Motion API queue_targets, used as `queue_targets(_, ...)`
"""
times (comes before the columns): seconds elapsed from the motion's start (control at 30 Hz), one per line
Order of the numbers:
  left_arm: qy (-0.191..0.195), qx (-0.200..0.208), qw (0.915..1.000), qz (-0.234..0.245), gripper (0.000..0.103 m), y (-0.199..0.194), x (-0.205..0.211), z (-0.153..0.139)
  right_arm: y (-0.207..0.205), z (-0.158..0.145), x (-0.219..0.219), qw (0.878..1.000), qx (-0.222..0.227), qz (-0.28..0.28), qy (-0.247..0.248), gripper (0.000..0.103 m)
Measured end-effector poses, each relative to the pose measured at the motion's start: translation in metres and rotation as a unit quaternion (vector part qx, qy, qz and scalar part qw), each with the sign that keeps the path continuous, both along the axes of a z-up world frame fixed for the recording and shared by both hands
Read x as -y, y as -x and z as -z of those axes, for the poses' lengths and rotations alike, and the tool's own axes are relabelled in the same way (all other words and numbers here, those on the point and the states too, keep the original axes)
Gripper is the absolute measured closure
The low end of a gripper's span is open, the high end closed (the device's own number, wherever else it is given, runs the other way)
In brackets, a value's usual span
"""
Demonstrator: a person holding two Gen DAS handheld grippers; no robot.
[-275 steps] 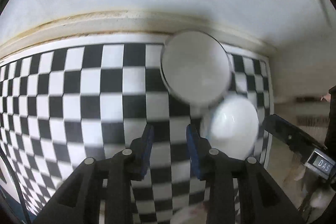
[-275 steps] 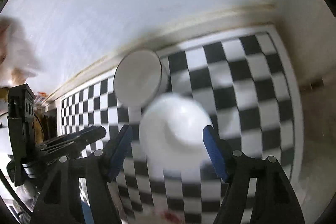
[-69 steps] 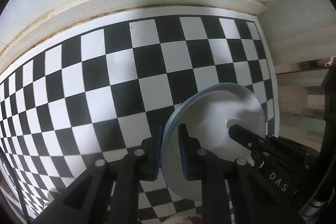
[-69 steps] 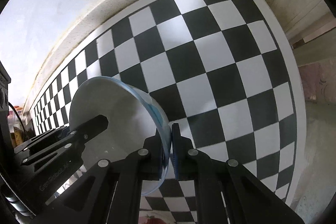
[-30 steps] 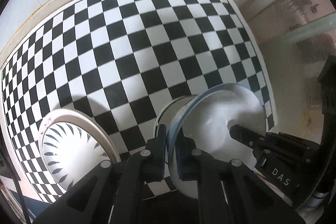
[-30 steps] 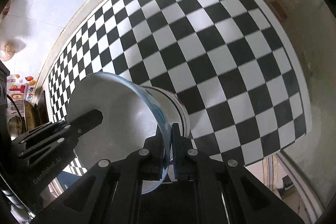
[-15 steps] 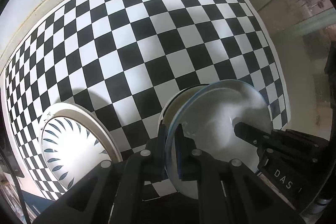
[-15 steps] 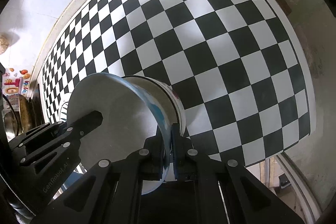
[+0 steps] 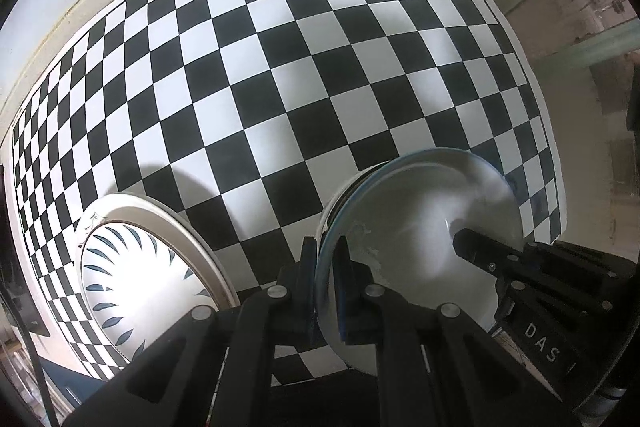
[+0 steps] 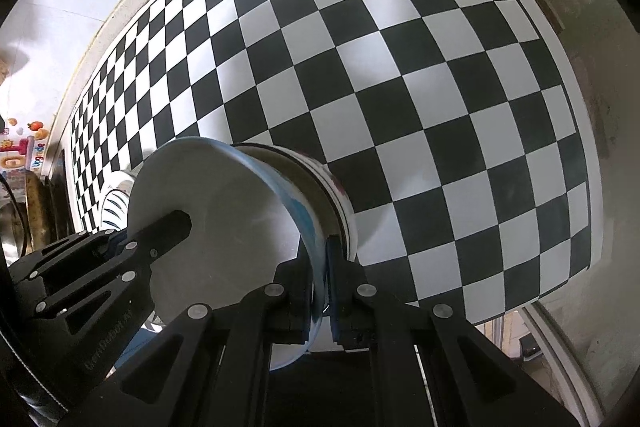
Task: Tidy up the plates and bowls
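White blue-rimmed bowl (image 9: pixel 420 227), glossy inside

We cannot see the inside of the white bowl (image 10: pixel 336 203), as the blue-rimmed plate (image 10: pixel 216 211) covers it; we cannot tell whether plate and bowl touch; the patterned plate (image 9: pixel 140 283) is half hidden in the right wrist view; the wall stickers (image 10: pixel 20 147) are cut by the edge, too small to read; the glare washes out the patterned plate's centre.
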State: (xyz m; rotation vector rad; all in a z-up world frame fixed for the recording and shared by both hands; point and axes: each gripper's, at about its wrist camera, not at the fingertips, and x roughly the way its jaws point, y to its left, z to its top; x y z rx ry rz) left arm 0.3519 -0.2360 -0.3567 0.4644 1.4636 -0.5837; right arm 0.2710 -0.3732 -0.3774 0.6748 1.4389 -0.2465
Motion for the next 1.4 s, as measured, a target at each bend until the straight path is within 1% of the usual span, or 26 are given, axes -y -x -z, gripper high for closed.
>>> queue_targets(0.53,-0.010,0.003,0.9999,-0.003,0.095,-0.002,0.003,0.001,-0.004,0.003,-0.003,1.000,-0.017,0.000,0.001,0.095)
queue_targets(0.77,-0.019,0.001,0.9998,-0.011,0.093,-0.003,0.003,-0.002,-0.004,0.000,-0.004,1.000,-0.019,0.004,-0.002,0.092)
queue_targets(0.87,-0.024,0.007,0.9996,-0.012,0.093,-0.001,0.002,-0.005,-0.003,-0.002,-0.003,1.000,-0.017,0.002,-0.003,0.090)
queue_targets(0.93,-0.026,0.011,0.9995,-0.013,0.088,-0.001,0.002,-0.008,-0.002,-0.005,-0.003,1.000,-0.014,0.001,-0.002,0.088)
queue_targets(1.0,-0.023,0.016,0.9995,-0.015,0.087,0.000,-0.001,-0.013,0.000,-0.008,-0.004,1.000,-0.010,-0.001,0.000,0.086)
queue_targets(1.07,-0.024,0.018,0.9995,-0.014,0.083,0.000,-0.003,-0.016,0.002,-0.012,-0.006,1.000,-0.006,-0.003,0.004,0.082)
queue_targets(1.13,-0.017,0.020,0.9996,-0.014,0.074,0.001,-0.005,-0.019,0.003,-0.016,-0.008,1.000,-0.006,-0.008,0.012,0.080)
queue_targets(1.2,-0.011,0.024,0.9996,-0.012,0.068,0.002,-0.008,-0.024,0.005,-0.019,-0.008,1.000,-0.003,-0.011,0.018,0.080)
queue_targets(1.27,-0.002,0.033,0.9994,-0.010,0.064,0.003,-0.010,-0.029,0.007,-0.022,-0.008,1.000,-0.002,-0.012,0.019,0.079)
queue_targets(1.3,0.001,0.036,0.9993,-0.010,0.056,0.003,-0.011,-0.031,0.009,-0.024,-0.008,1.000,0.002,-0.012,0.020,0.079)
queue_targets(1.33,0.006,0.038,0.9992,-0.011,0.043,0.003,-0.012,-0.032,0.010,-0.026,-0.008,1.000,0.004,-0.012,0.020,0.080)
queue_targets(1.4,0.016,0.045,0.9988,-0.013,0.028,0.004,-0.016,-0.036,0.013,-0.031,-0.007,1.000,0.010,-0.012,0.023,0.079)
